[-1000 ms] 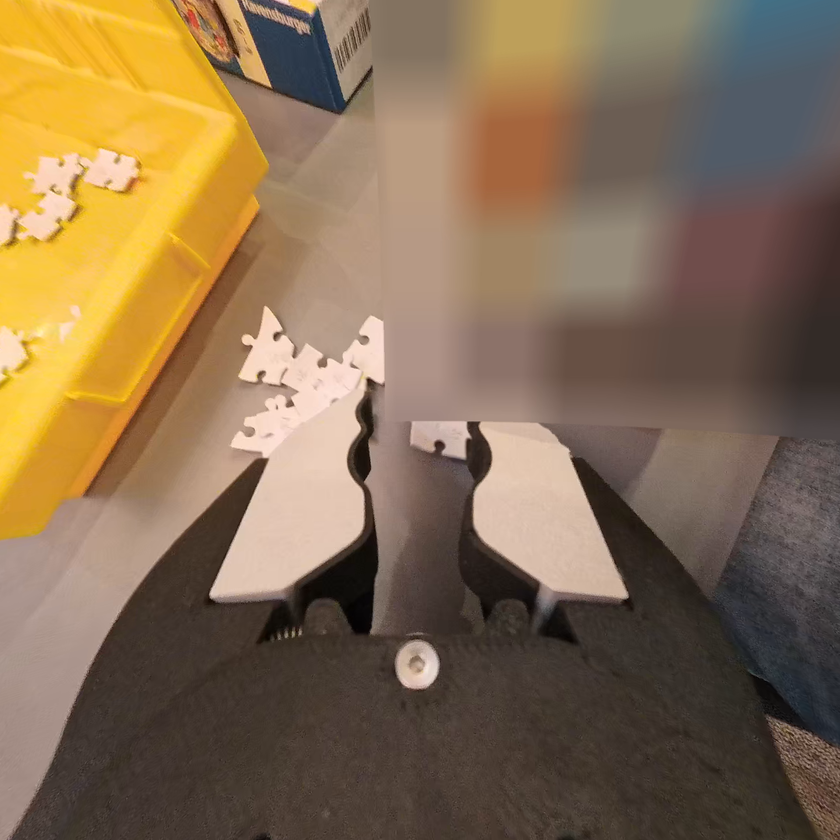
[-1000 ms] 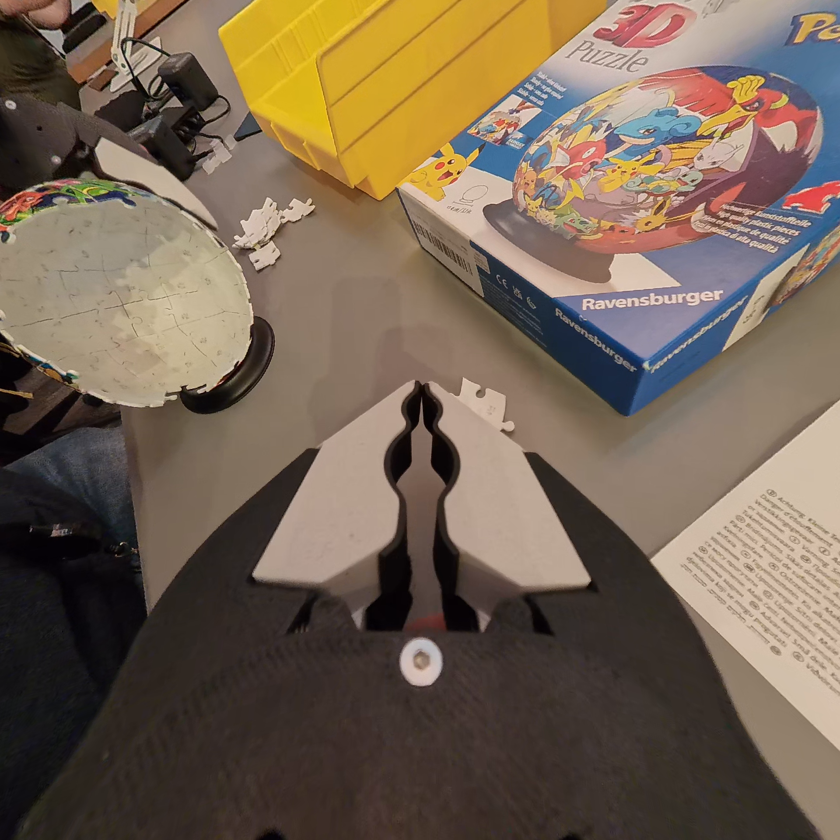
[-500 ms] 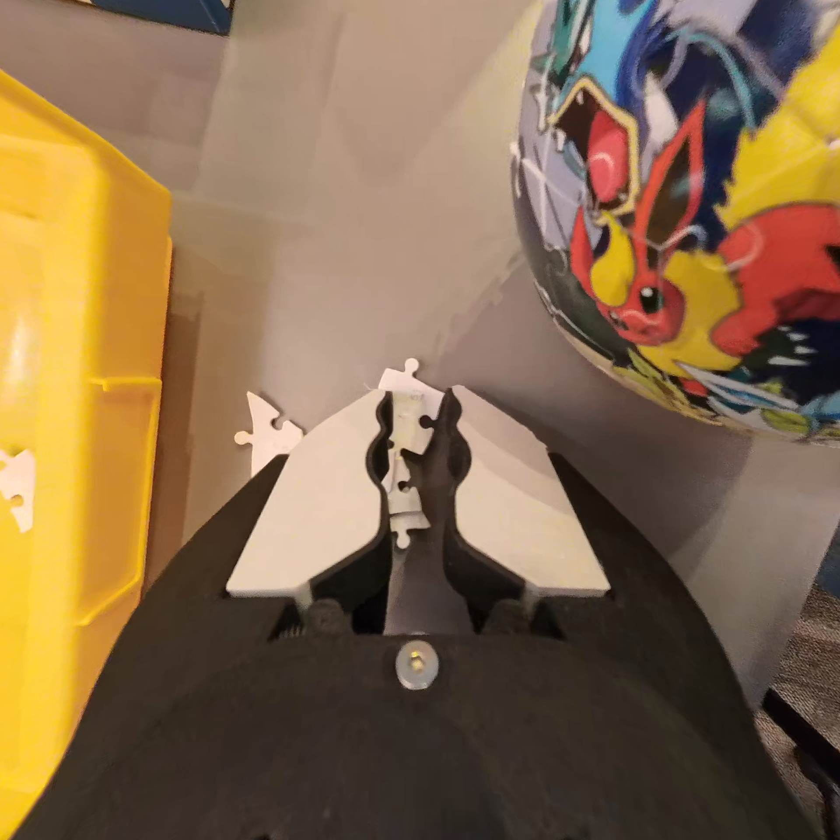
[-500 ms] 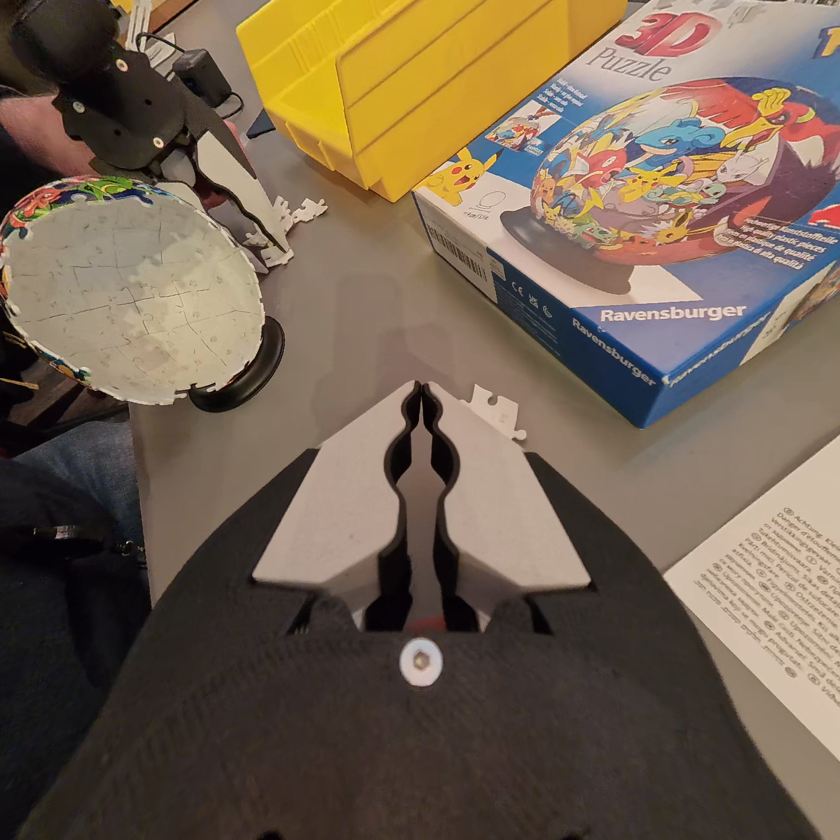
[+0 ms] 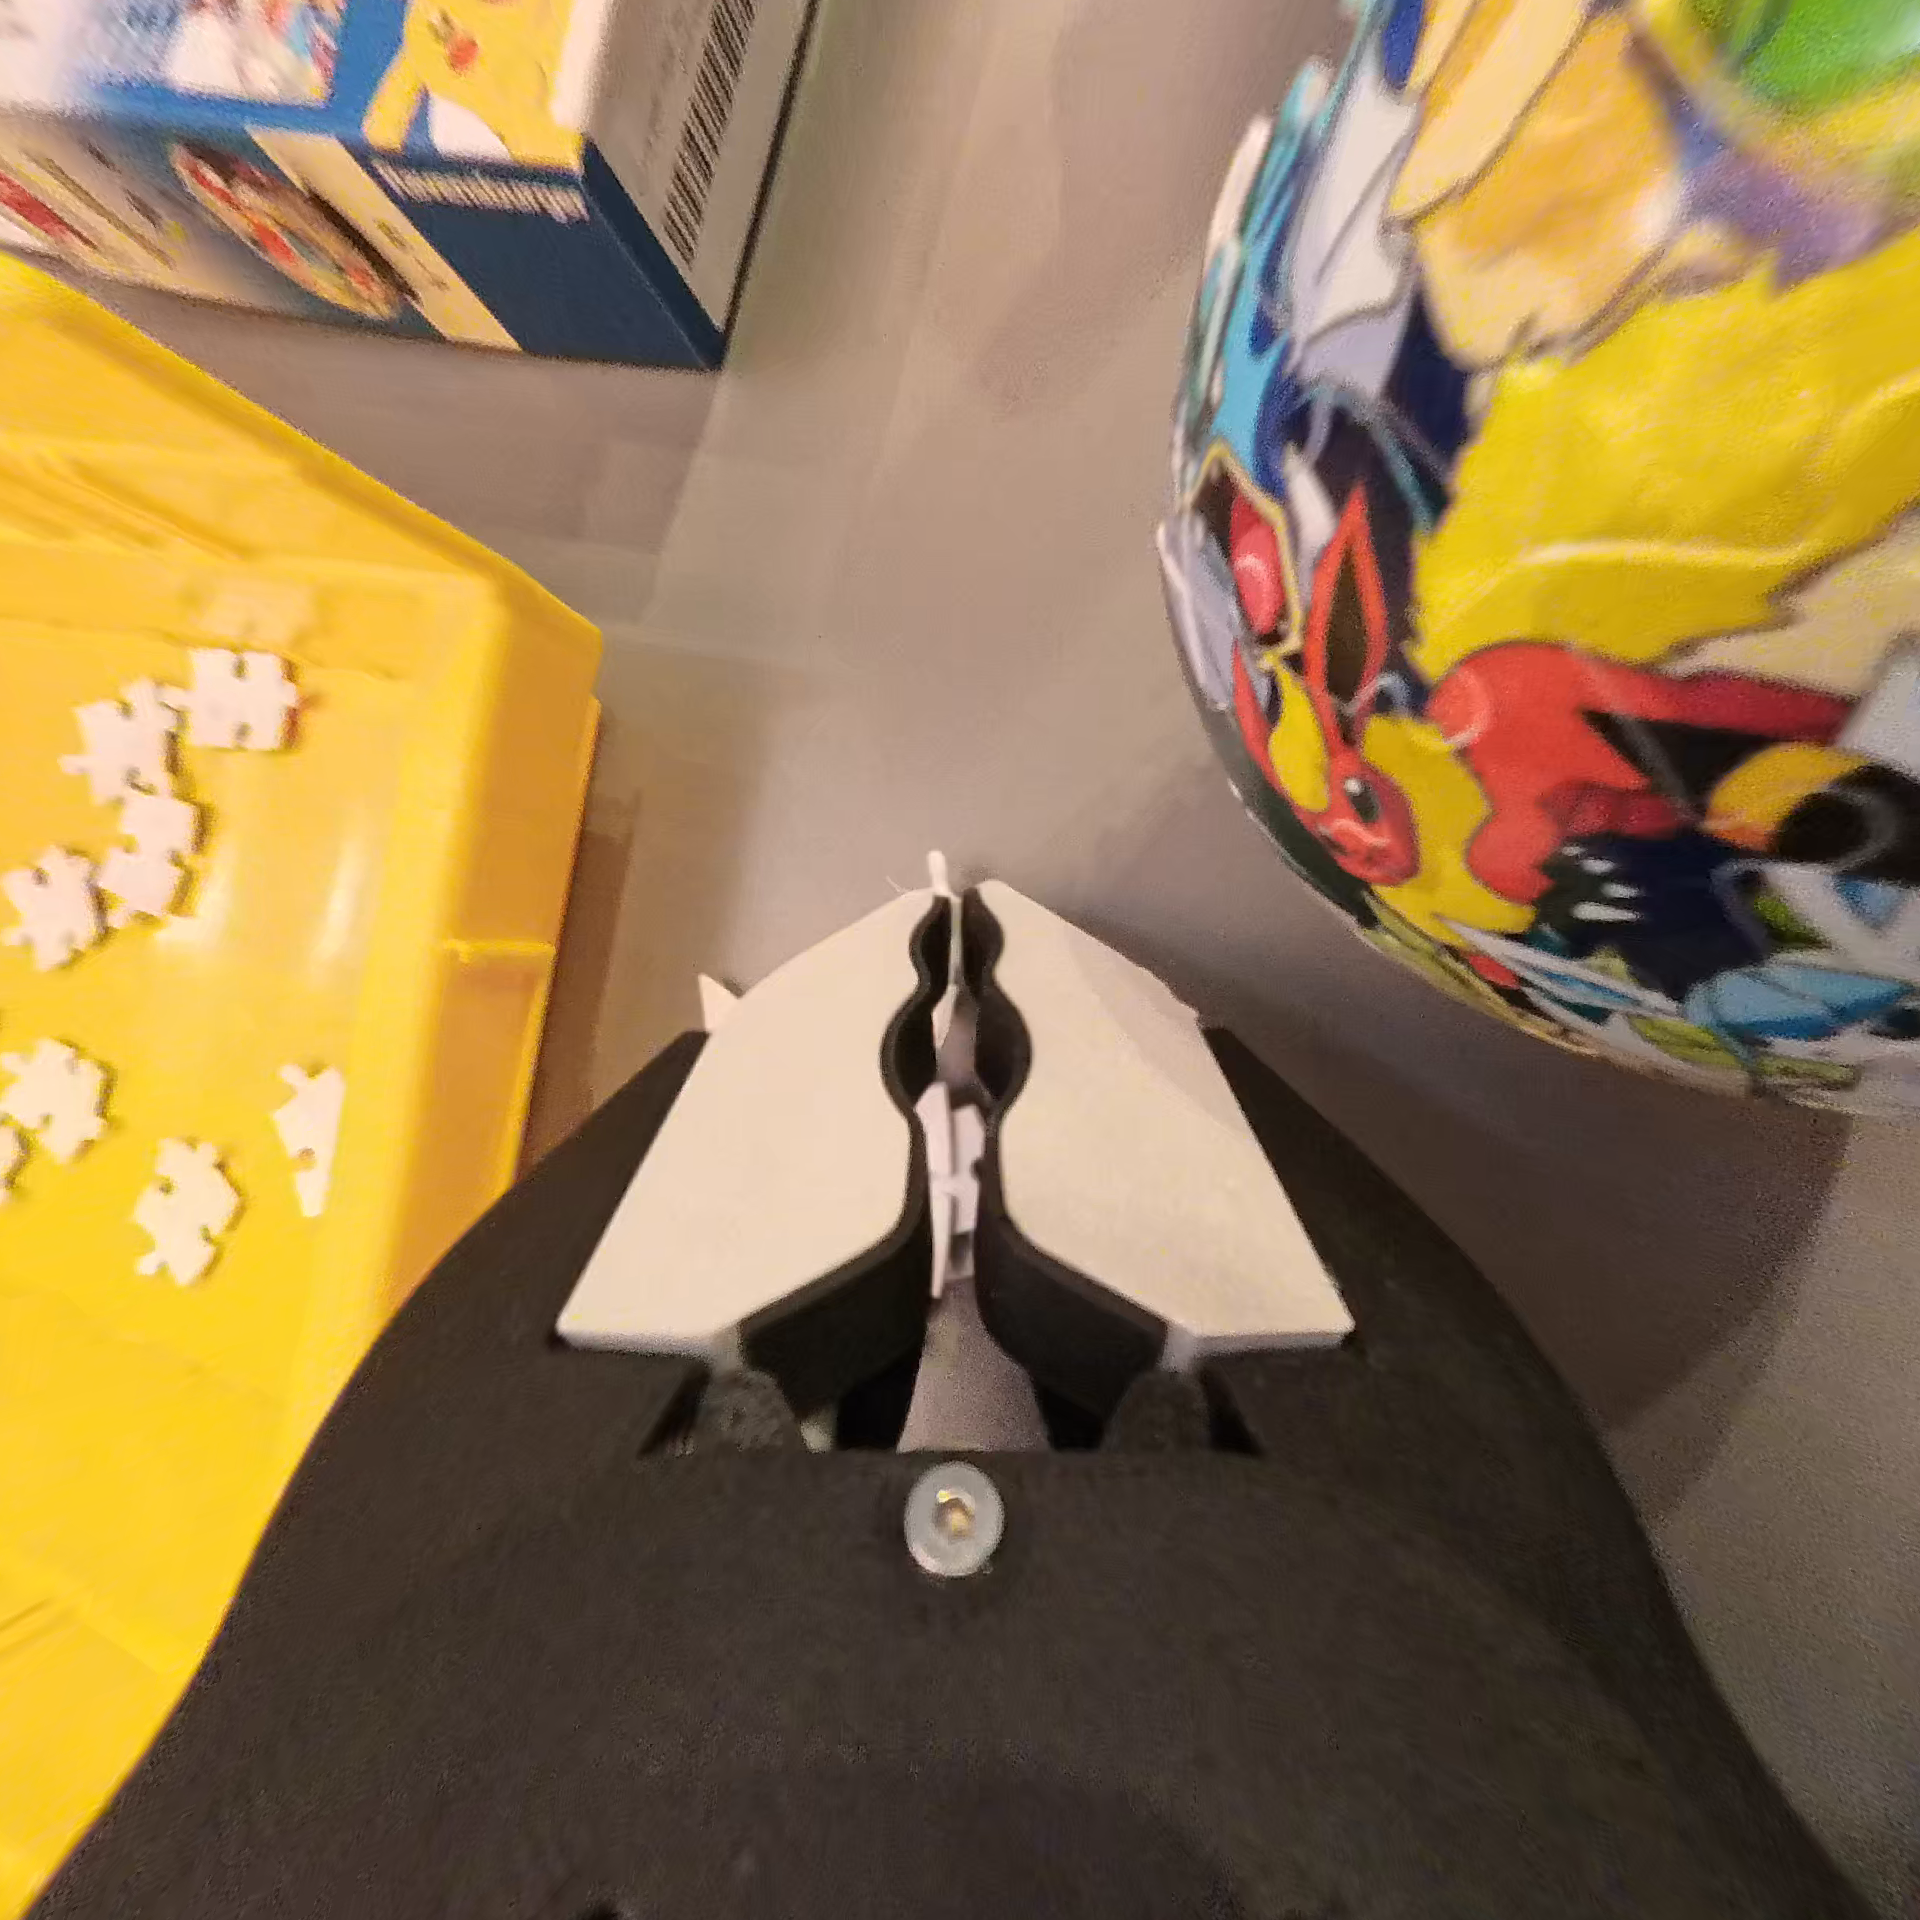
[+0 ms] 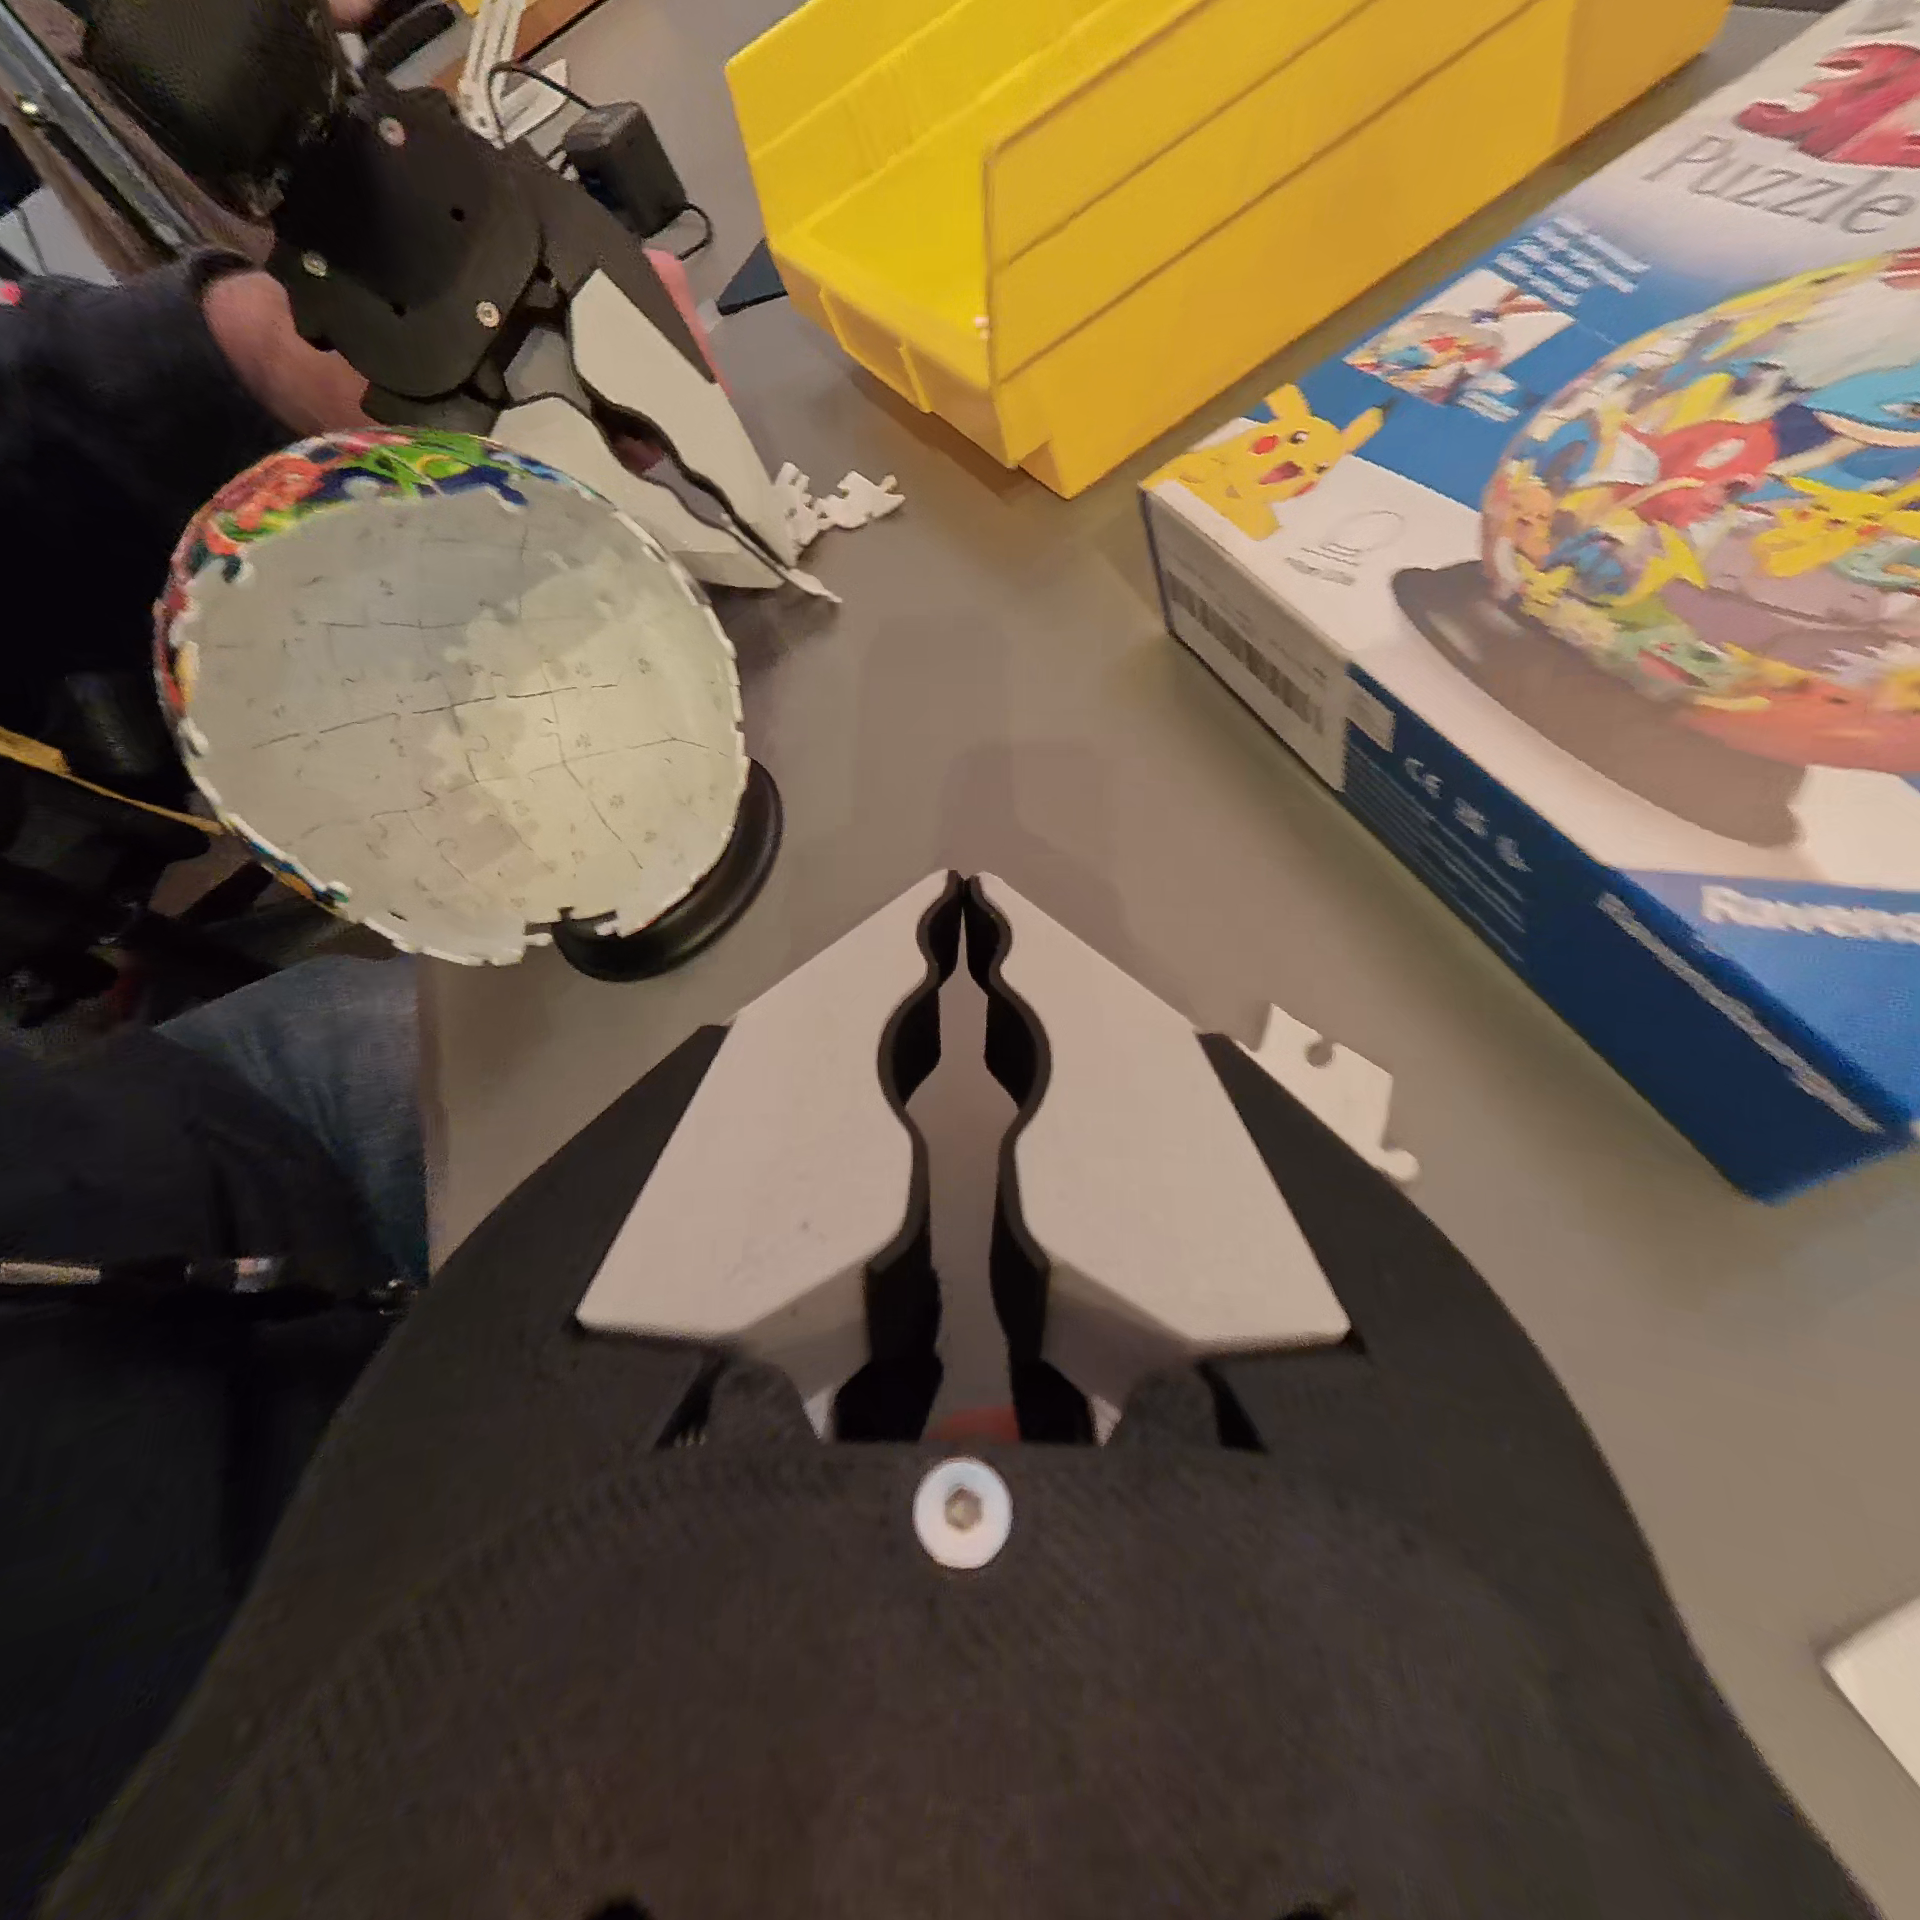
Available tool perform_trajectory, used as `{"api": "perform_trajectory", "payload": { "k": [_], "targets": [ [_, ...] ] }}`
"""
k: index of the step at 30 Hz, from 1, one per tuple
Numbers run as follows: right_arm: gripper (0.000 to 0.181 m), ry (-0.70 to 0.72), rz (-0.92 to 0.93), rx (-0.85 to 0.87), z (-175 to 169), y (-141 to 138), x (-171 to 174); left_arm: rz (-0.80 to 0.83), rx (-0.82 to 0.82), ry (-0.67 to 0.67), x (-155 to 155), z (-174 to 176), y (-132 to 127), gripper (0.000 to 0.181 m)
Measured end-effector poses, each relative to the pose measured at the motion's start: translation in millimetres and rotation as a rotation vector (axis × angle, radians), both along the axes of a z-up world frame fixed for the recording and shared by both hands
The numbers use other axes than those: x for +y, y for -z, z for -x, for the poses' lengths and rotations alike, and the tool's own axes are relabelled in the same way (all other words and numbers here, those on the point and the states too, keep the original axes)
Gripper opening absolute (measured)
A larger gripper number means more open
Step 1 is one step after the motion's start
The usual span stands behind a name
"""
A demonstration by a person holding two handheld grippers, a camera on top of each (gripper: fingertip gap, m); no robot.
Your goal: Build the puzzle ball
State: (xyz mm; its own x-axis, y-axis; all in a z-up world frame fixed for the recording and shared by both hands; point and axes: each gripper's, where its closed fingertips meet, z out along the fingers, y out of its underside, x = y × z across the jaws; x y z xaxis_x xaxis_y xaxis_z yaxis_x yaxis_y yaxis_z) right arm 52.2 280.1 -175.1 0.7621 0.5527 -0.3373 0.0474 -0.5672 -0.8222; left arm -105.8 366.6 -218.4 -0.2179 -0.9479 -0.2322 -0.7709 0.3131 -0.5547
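Observation:
The half-built puzzle ball (image 6: 457, 717) sits tilted on a black stand (image 6: 717, 894) at the table's left, its white inside facing me. In the left wrist view its coloured outside (image 5: 1558, 623) fills the right. My left gripper (image 5: 954, 894) is shut on a white puzzle piece (image 5: 951, 1164), held edge-on between the fingers. In the right wrist view the left gripper (image 6: 800, 577) points down at the table behind the ball, next to a few loose white pieces (image 6: 842, 504). My right gripper (image 6: 961, 883) is shut and empty above the table. One loose white piece (image 6: 1330, 1091) lies just to its right.
A yellow bin (image 6: 1195, 208) stands at the back; it holds several white pieces (image 5: 156, 810). The blue puzzle box (image 6: 1558, 623) lies at the right. A white sheet (image 6: 1870, 1704) is at the lower right. A person's legs (image 6: 291, 1091) are at the table's left edge. Spacing between my two grippers at the tips: around 20 centimetres.
My left gripper went from open over the loose pieces to shut on one piece, and its view swung up toward the bin and box. My right gripper stayed shut and shifted a little.

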Motion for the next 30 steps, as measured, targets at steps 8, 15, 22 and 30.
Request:
{"api": "perform_trajectory", "payload": {
  "k": [8,15,22,30],
  "targets": [
    [0.006,-0.055,0.04,0.263,49.4,-32.9,32.8,-0.37,-0.166,0.091,10.1,-24.6,-51.2,0.002],
    [0.016,-0.099,0.1,0.583,73.2,-79.1,81.6,-0.773,-0.24,0.243,12.2,-54.5,-118.5,0.002],
    [0.018,-0.142,0.165,0.779,87.8,-99.0,99.5,-0.952,-0.243,0.37,1.6,-70.9,-134.6,0.002],
    [0.002,-0.144,0.164,0.802,85.0,-101.2,100.9,-1.023,-0.256,0.404,-2.1,-75.6,-139.4,0.002]
  ]
}}
